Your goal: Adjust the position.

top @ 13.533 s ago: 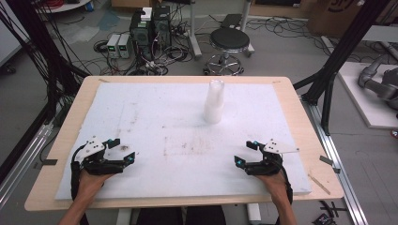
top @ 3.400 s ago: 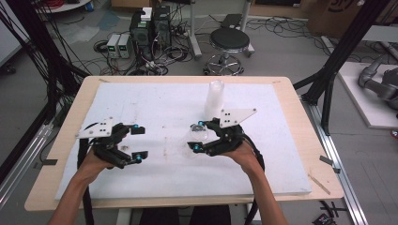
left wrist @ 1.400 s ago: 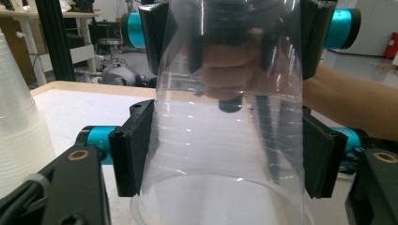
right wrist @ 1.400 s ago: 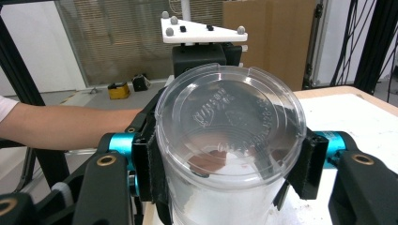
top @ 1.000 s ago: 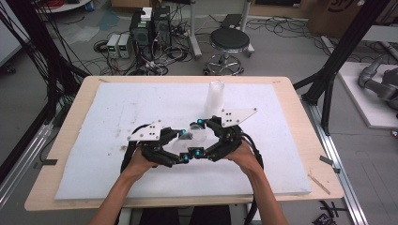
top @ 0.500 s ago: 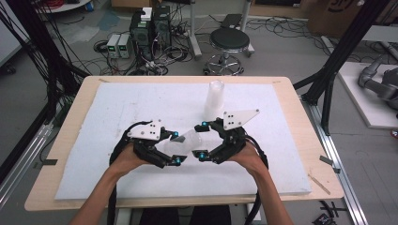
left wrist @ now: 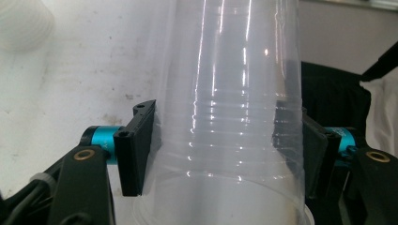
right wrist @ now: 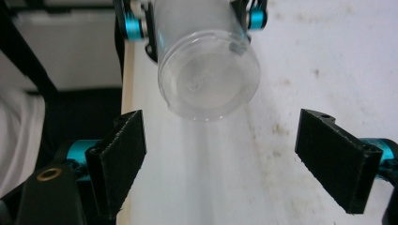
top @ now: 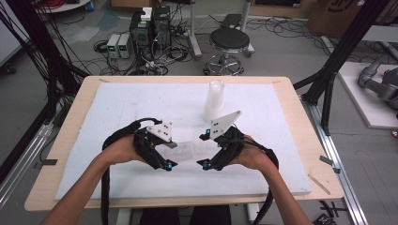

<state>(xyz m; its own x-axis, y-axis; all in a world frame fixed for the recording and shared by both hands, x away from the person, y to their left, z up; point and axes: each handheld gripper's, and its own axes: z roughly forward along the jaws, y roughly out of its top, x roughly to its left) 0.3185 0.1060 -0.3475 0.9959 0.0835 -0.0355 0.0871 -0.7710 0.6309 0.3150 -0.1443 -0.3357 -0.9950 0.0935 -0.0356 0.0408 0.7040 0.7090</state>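
Left tongs (left wrist: 220, 150) now clamp the cup (left wrist: 230, 117), lifted off the bench (top: 281, 173); right tongs (right wrist: 234, 159) gape, handover done.

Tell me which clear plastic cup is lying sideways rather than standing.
The cup gripped by the left claw, held sideways above the mat. The other cups stand stacked near the table's far side.

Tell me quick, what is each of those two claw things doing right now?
Left gripper: shut on the clear plastic cup, held lying sideways.
Right gripper: open, holding nothing; the cup's base sits just beyond its jaws.
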